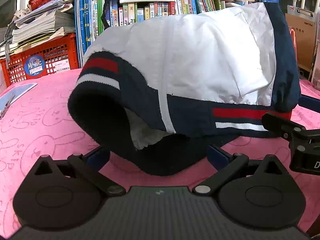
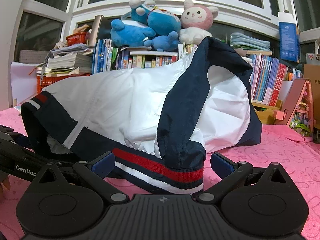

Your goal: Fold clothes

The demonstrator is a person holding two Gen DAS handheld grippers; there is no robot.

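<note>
Tongs on the left hand (image 1: 158, 156) sit spread wide in the left wrist view, their blue-padded tips either side of a jacket's dark ribbed hem, pinching nothing. The jacket (image 1: 180, 60) lies heaped on a pink towel-covered tabletop (image 1: 40, 120), directly ahead of the tongs and touching the cloth. It is white across the body, with navy panels and a knitted navy hem band (image 1: 236, 118) striped red and white. The hem gapes open toward the camera, showing pale lining inside. At the right edge, the other tool's black body reaches in beside the striped band. Books, a red crate and blue plush toys fill the shelf behind.

From the right wrist view, the right tongs (image 2: 163, 164) are also spread wide, the striped band lying between the tips and held by neither. A navy sleeve (image 2: 186, 110) drapes down over the white body to the band. The left tool shows at the left edge, low against the hem.

Judging by this, the fold has barely begun: the garment is bunched, not flattened. The next move seems to call for both tongs to close on the hem band together, then lift and spread the jacket flat.
</note>
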